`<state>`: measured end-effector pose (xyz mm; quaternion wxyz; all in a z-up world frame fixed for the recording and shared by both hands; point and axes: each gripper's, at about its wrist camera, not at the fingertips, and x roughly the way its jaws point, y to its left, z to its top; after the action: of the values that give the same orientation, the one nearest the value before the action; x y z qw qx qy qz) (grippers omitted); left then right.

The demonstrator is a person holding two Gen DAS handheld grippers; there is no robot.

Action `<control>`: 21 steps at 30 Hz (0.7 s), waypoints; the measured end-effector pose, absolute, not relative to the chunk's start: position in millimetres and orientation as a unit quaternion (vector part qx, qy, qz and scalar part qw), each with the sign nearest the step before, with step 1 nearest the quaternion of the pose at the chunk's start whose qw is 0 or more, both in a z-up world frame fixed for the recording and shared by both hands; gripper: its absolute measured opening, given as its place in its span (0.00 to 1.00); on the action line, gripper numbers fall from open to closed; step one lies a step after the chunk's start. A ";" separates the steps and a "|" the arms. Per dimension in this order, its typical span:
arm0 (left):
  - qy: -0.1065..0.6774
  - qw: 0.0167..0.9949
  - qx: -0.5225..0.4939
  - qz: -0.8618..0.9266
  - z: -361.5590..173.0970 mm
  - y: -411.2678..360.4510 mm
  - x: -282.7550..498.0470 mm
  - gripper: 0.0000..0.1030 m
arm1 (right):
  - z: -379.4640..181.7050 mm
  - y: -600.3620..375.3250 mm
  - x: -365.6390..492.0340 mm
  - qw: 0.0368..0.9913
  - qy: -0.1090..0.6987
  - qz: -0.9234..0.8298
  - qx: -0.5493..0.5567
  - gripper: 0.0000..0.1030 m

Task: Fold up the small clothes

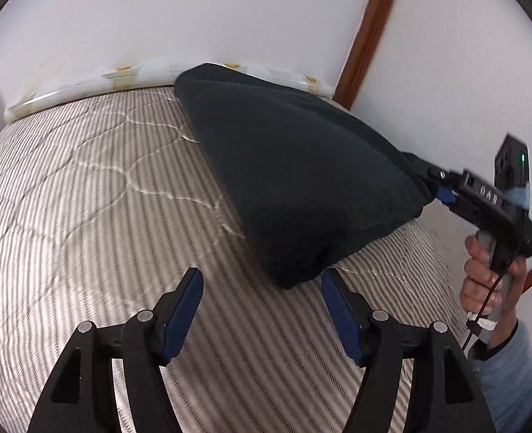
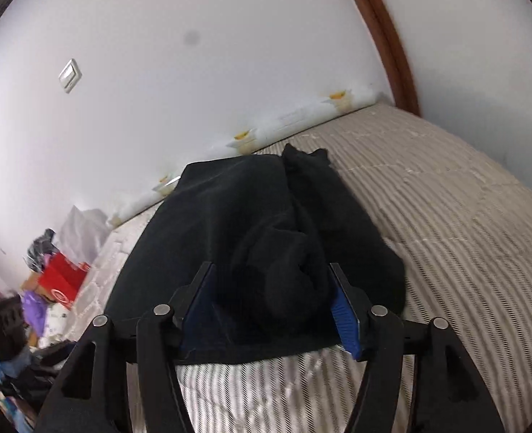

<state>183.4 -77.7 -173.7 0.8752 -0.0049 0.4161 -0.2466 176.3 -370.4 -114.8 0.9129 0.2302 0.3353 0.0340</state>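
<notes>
A dark, near-black garment [image 1: 295, 180] lies partly folded on the striped mattress [image 1: 85, 198]. My left gripper [image 1: 262, 288] is open with nothing between its pads; the garment's near corner sits just ahead of its right finger [image 1: 334, 296]. At the garment's right end is my right gripper [image 1: 438, 184], held by a person's hand [image 1: 482, 281]. In the right wrist view the right gripper [image 2: 271, 270] has its jaws wide apart. A bunched fold of the garment [image 2: 258, 216] lies loosely between the blue pads [image 2: 343, 314].
A white wall and a brown wooden frame [image 1: 367, 32] border the bed at the back. Beyond the mattress's left edge stands a clutter of bags, a red box [image 2: 62, 278] and clothes. Bare striped mattress [image 2: 446, 216] stretches to the garment's right.
</notes>
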 end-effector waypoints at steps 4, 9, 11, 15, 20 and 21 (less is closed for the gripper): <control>0.427 0.872 -0.004 -0.239 -180.7 -94.9 196.2 0.64 | -122.8 -372.8 200.1 0.904 0.353 0.034 0.239 0.61; 0.438 0.870 0.000 -0.227 -189.4 -115.3 211.6 0.64 | -123.4 -363.3 230.5 0.902 0.368 0.039 0.224 0.26; 0.437 0.873 0.007 -0.216 -191.2 -121.6 214.4 0.64 | -111.7 -364.2 229.6 0.913 0.352 0.042 0.202 0.18; 0.437 0.874 0.022 -0.209 -193.2 -131.8 214.6 0.64 | -90.4 -394.1 204.2 0.934 0.289 0.029 0.209 0.16; 0.439 0.871 0.028 -0.219 -193.7 -136.5 209.4 0.64 | -115.7 -425.9 197.8 0.926 0.318 -0.019 0.203 0.17; 0.436 0.872 0.030 -0.219 -192.9 -138.4 207.8 0.64 | -123.4 -429.0 200.3 0.919 0.333 -0.014 0.211 0.18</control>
<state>207.8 -138.4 -192.9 0.8723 0.0300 0.4361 -0.2193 200.3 -428.9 -123.4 0.9187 0.2113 0.3334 -0.0144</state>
